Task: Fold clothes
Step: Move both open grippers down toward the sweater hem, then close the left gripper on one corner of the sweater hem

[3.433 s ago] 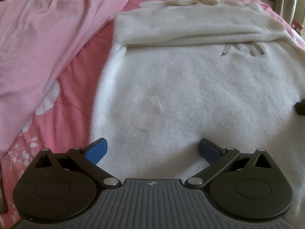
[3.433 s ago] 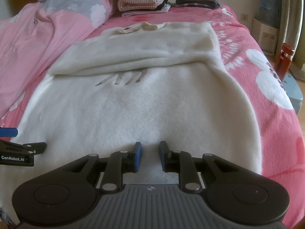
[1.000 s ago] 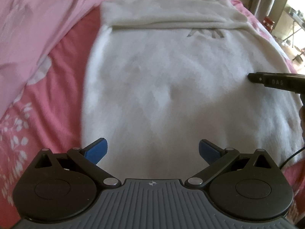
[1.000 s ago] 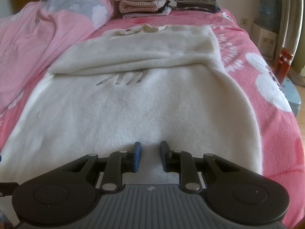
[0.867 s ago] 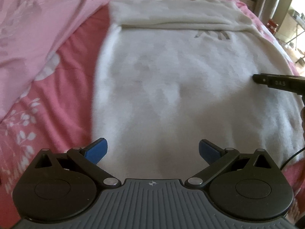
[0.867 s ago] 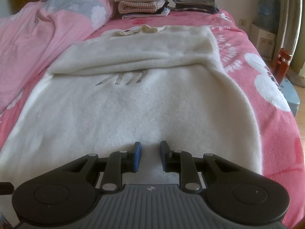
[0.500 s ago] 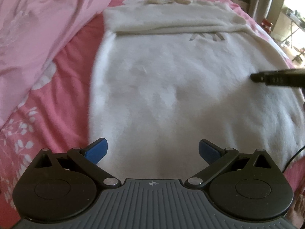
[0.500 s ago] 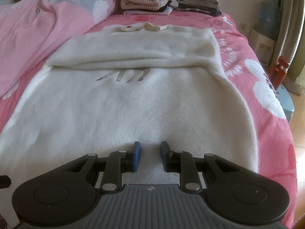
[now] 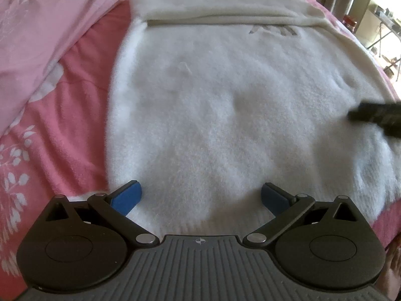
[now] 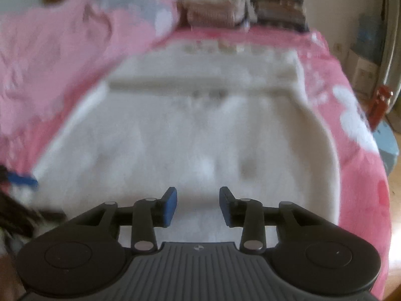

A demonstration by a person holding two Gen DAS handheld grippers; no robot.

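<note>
White and fluffy, the sweater [image 9: 225, 115] lies flat down the middle of the bed [image 9: 82, 105], its top part folded over, and the right gripper [image 10: 198, 205] has just opened a little wider, while the left gripper [image 9: 200, 198] stays wide open, both holding nothing and low at the hem, maybe about to grab it.

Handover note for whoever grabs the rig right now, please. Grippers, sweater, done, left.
Left gripper: open wide, empty, low over the near hem of the white sweater, near its left corner.
Right gripper: partly open, empty, over the hem further right; this view is motion-blurred.
Sweater: flat on the pink bedspread, sleeves already folded across the chest.
Folded stacks sit at the head of the bed.
Done: sleeves in.
Left: probably grip both hem corners, fold the hem up towards the collar, then stack.
</note>
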